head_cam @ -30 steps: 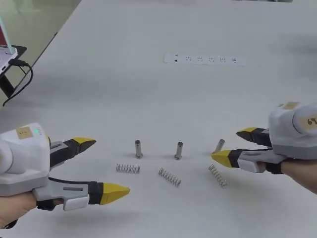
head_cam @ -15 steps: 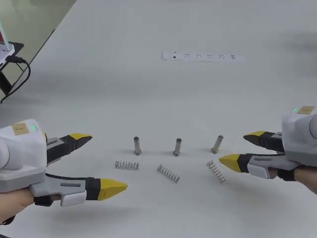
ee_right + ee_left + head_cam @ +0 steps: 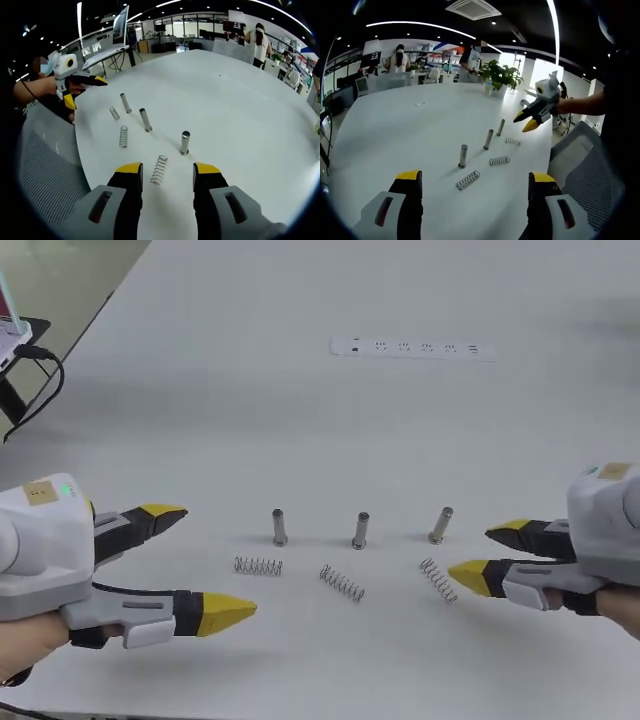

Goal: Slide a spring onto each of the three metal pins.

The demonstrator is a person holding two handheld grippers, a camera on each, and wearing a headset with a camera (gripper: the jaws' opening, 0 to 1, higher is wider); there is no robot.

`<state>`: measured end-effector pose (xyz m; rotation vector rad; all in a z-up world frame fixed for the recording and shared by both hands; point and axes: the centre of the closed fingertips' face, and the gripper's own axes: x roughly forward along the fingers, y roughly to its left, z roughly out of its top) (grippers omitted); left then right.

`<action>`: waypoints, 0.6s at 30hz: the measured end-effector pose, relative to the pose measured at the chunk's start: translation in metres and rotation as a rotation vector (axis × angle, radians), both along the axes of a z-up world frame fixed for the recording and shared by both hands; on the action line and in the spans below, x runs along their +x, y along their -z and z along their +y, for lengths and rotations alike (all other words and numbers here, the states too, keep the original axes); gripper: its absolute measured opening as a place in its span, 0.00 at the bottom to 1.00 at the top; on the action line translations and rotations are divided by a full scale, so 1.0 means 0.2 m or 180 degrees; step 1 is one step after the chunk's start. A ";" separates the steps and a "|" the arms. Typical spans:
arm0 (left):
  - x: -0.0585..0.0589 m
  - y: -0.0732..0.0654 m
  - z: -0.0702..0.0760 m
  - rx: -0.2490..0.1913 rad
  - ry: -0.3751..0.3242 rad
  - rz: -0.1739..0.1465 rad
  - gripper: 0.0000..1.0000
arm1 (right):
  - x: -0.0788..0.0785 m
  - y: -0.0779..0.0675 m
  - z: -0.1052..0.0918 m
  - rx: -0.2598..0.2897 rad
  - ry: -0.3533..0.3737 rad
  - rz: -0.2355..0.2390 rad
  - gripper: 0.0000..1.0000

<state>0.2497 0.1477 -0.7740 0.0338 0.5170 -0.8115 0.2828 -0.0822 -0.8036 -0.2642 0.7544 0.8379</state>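
Your left gripper and right gripper both hover spread and empty, flanking three upright pins, with springs lying just nearer.

Bright even overhead light — soft faint shadows; ceiling strips glare; fisheye edges warped, slightly soft.
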 end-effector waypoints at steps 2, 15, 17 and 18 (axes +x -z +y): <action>0.00 0.00 0.00 0.0000 -0.0005 0.0002 0.84 | -0.01 0.02 0.01 -0.0025 -0.0039 0.0038 0.36; -0.03 0.01 0.00 0.0001 -0.0005 0.0031 0.82 | -0.04 0.12 0.05 -0.0238 -0.0173 0.0204 0.25; -0.03 0.01 0.00 -0.0003 -0.0007 0.0028 0.82 | -0.05 0.14 0.06 -0.0273 -0.0196 0.0236 0.23; -0.03 0.01 0.00 -0.0006 -0.0009 0.0028 0.82 | -0.05 0.15 0.07 -0.0291 -0.0207 0.0247 0.22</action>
